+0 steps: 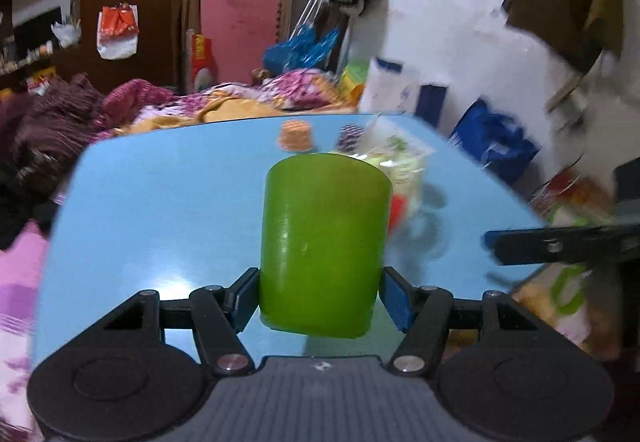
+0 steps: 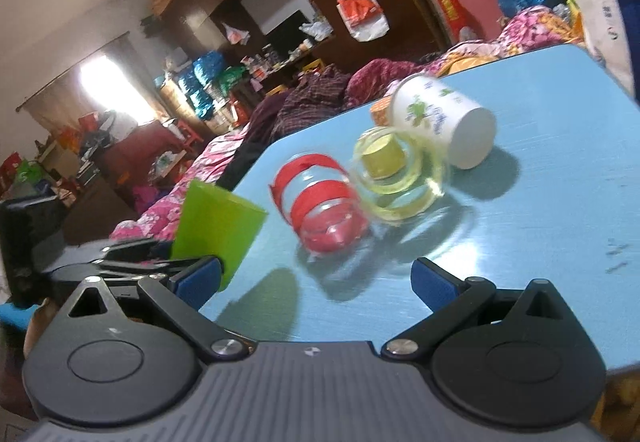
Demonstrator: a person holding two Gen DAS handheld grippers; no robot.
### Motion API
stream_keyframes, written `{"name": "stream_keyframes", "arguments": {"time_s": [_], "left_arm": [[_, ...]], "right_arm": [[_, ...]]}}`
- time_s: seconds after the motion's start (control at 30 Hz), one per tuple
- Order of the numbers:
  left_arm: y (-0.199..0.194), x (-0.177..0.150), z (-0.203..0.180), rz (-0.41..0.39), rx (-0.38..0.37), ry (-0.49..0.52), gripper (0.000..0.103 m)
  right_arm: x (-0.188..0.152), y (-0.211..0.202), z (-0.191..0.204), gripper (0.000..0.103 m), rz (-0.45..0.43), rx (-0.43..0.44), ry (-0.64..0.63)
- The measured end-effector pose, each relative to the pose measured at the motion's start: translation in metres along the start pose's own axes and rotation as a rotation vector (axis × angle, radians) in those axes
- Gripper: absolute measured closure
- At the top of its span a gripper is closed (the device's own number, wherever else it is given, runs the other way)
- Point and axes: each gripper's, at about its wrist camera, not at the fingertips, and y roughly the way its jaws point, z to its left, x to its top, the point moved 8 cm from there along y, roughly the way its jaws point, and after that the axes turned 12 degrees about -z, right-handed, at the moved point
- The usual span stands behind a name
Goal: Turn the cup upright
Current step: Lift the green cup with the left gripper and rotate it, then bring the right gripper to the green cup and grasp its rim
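Left gripper (image 1: 318, 296) clamps green cup (image 1: 322, 242) — right gripper (image 2: 316, 282) gapes.

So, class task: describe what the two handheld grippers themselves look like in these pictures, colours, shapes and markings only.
The left gripper and the right gripper look alike: a grey ribbed body with a small white mark, two round black discs, black linkage arms with silver pivot screws, and blue pads on the fingers. No cables, hands or sleeves show.

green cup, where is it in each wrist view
Left wrist: green cup at centre, gripped between the left gripper pads.
Right wrist: green cup at lower left, beside the red-striped glass.
Shared landmark: the blue table.
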Motion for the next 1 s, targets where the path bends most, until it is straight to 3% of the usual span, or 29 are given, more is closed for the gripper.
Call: {"name": "stream_keyframes", "arguments": {"time_s": [0.2,0.4,0.63,1.0], "left_arm": [[0.023,-0.026,-0.019,0.097,-0.055,-0.1,0.036],[0.036,-0.03,-0.018,0.117,-0.058,-0.254,0.036],[0.053,-0.021,-0.03,0.152,-0.036,-0.217,0.036],[0.029,-0.022,-0.03,0.145,-0.068,-0.107,0.03]], "right_arm": [[0.007,-0.015,-0.008,0.001,-0.044,-0.021,0.008],[0.006,-0.012,-0.012,0.001,-0.047,-0.025,0.004],[0.005,-0.012,-0.013,0.001,-0.046,-0.028,0.007],[-0.004,0.019,0.002,0.001,0.04,-0.03,0.077]]}}
